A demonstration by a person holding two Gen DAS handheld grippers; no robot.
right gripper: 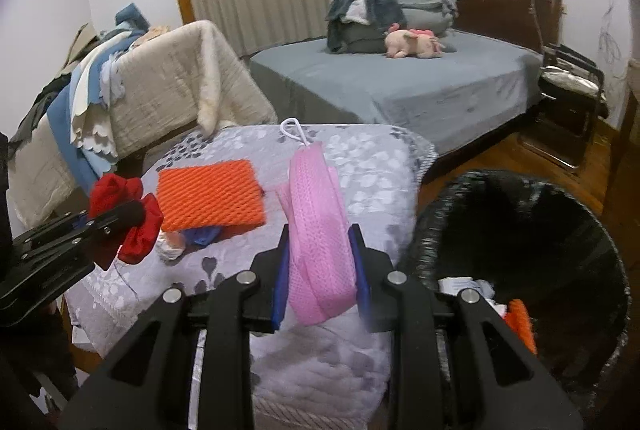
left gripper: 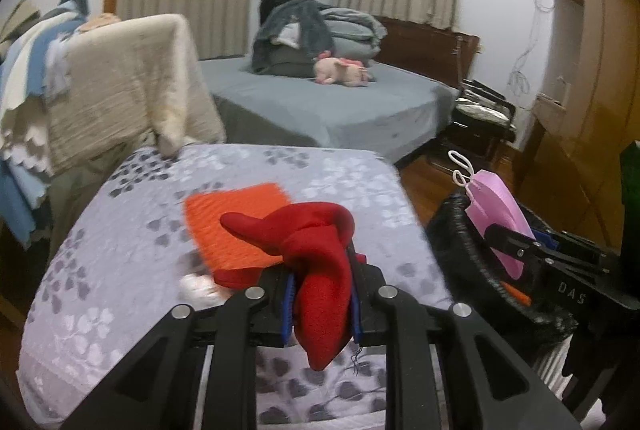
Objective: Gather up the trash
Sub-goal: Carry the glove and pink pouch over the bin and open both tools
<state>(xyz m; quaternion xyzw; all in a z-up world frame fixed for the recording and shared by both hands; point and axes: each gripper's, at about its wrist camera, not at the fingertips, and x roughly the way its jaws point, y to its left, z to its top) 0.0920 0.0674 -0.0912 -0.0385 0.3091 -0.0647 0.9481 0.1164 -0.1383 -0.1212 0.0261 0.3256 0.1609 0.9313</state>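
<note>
My left gripper (left gripper: 322,294) is shut on a red cloth (left gripper: 316,254), held above the small table with the grey flowered cover (left gripper: 120,262). The same red cloth (right gripper: 132,218) shows at the left in the right wrist view. My right gripper (right gripper: 320,266) is shut on a pink mesh pouch (right gripper: 316,230) with a white loop; this pouch (left gripper: 500,206) hangs over the rim of the black bin (left gripper: 460,262) in the left wrist view. An orange foam net (right gripper: 210,194) lies on the cover, with a blue scrap (right gripper: 204,236) and a white crumpled bit (right gripper: 170,248) by its near edge.
The black-lined bin (right gripper: 520,230) stands right of the table, with orange and white scraps inside. Behind it is a grey bed (right gripper: 420,82) with a pink plush toy and folded bedding. A chair draped with blankets (right gripper: 168,86) is at the left. A dark folding chair (right gripper: 572,98) stands far right.
</note>
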